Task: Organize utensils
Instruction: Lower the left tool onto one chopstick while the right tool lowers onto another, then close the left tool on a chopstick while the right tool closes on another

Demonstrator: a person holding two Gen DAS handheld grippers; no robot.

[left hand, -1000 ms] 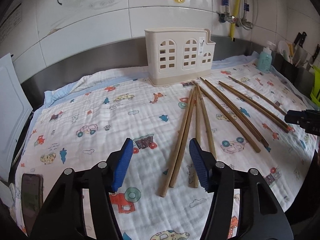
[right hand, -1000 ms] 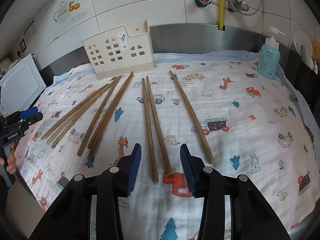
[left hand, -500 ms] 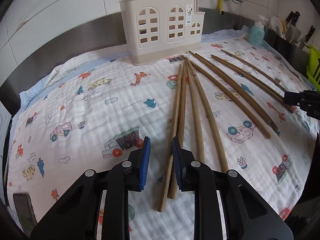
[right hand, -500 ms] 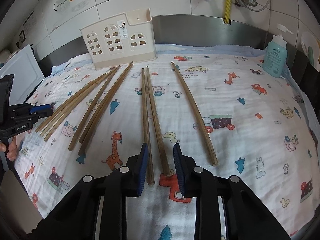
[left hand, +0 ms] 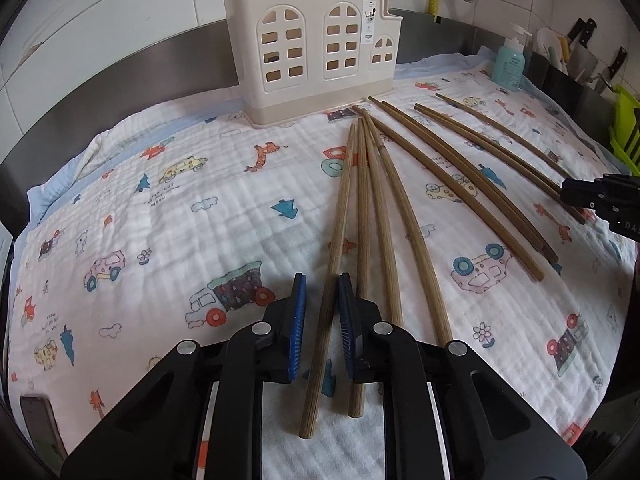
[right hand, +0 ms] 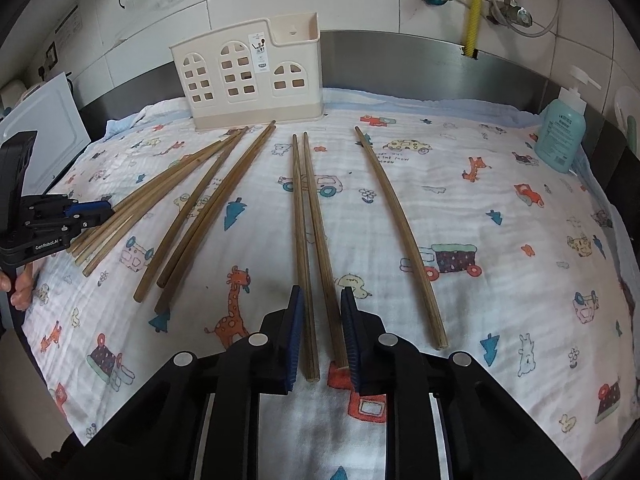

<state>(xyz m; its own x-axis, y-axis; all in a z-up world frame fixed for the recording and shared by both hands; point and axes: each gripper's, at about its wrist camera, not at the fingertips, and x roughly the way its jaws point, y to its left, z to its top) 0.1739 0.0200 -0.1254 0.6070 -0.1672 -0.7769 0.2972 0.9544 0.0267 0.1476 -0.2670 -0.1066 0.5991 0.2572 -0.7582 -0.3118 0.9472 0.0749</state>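
Note:
Several long wooden chopsticks lie fanned out on a printed cloth in front of a cream utensil holder (left hand: 316,52), which also shows in the right wrist view (right hand: 252,80). My left gripper (left hand: 322,308) is narrowly open and straddles the leftmost chopstick (left hand: 334,256); the blue pads do not press it. My right gripper (right hand: 322,320) is narrowly open around a pair of chopsticks (right hand: 310,232) near their close ends. A single chopstick (right hand: 394,224) lies to the right of that pair.
A teal soap bottle (right hand: 562,136) stands at the back right by the steel backsplash. A white board (right hand: 40,128) leans at the left. A knife rack (left hand: 580,52) and a green rack (left hand: 628,128) stand at the far right. A phone (left hand: 42,428) lies at the cloth's near left.
Both grippers have narrowed from wide open and moved forward and down. The left now straddles the leftmost chopstick; the right sits around the middle pair.

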